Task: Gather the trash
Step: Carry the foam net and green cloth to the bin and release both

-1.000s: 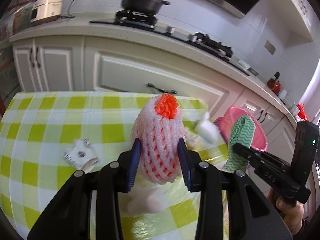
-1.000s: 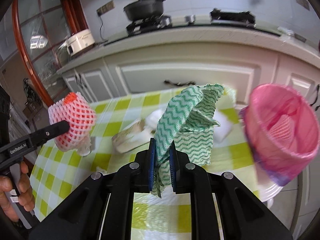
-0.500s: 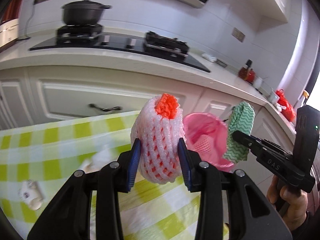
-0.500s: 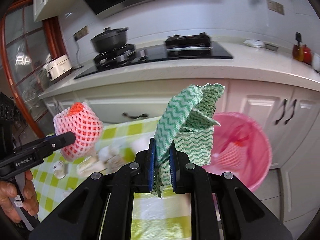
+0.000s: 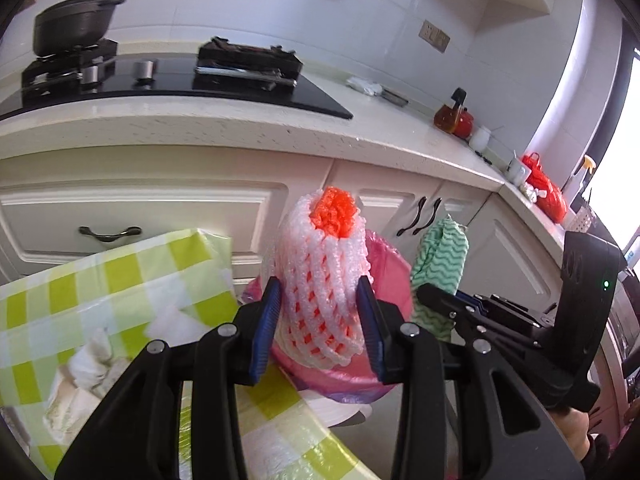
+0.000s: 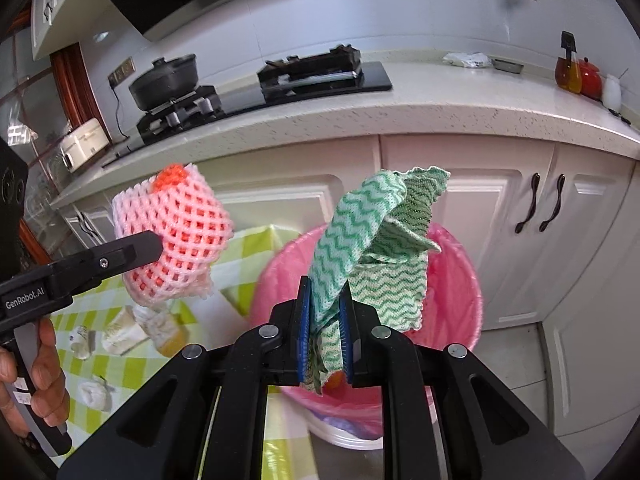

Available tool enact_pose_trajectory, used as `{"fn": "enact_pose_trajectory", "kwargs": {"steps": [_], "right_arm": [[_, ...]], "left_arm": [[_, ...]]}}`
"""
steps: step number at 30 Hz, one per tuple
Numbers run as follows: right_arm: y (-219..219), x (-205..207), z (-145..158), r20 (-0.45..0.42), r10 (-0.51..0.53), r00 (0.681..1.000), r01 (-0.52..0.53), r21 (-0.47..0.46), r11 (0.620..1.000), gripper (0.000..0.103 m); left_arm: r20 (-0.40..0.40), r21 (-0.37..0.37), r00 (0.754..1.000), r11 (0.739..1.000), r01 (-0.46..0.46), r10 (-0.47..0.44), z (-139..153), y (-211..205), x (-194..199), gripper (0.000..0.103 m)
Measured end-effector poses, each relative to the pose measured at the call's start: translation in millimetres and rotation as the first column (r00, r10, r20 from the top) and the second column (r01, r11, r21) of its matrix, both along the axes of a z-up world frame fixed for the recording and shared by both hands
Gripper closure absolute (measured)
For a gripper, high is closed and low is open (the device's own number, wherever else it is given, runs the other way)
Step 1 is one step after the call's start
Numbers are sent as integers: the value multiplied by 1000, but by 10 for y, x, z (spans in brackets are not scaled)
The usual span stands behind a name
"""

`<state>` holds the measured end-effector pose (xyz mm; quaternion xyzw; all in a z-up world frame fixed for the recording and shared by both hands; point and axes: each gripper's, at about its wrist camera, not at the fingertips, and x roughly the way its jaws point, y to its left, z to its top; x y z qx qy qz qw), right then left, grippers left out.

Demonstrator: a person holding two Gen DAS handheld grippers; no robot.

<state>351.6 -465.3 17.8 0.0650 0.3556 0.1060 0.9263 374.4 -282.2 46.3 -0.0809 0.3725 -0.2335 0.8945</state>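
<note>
My left gripper (image 5: 321, 326) is shut on a pink-and-white foam fruit net (image 5: 325, 280) with an orange top, held in front of the pink-lined trash bin (image 5: 384, 256). The net also shows in the right wrist view (image 6: 174, 244), left of the bin (image 6: 456, 280). My right gripper (image 6: 325, 340) is shut on a green wavy-patterned cloth (image 6: 372, 248), held over the bin's opening. The cloth shows in the left wrist view (image 5: 440, 264) to the right of the net.
A table with a green-checked cloth (image 5: 120, 280) stands left of the bin, with crumpled tissues (image 5: 92, 360) and small wrappers (image 6: 120, 328) on it. White cabinets (image 6: 500, 220) and a counter with a stove (image 5: 240, 68) run behind.
Both grippers have swung right from over the table toward the pink bin, each still holding its item. The bin is now directly ahead of both.
</note>
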Motion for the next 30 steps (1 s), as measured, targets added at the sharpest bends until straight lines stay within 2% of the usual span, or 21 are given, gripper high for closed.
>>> {"fn": "enact_pose_trajectory", "kwargs": {"steps": [7,10,12,19,26,30], "right_arm": [[-152,155,-191,-40,-24,999,24,-22,999,84],[-216,177,-241,-47,-37,998,36,-25,999,76],[-243,168,-260,-39,-48,998,47,-36,998,51],[-291,90,-310,-38,-65,997,65,-18,998,49],[-170,-124,-274,-10,-60,998,60,15,998,35],[61,-290,-260,10,-29,1000,29,18,999,30]], "left_arm": [[-31,-2,999,1000,19,-19,-118,-210,182,60],[-40,5,999,1000,18,-17,-156,-245,262,51],[-42,-2,999,1000,6,-6,-171,-220,275,36],[-39,-7,999,1000,-11,11,-191,-46,158,35],[-16,-3,997,997,-75,75,-171,472,-157,35],[10,16,992,992,-128,128,-115,866,-389,35]]}}
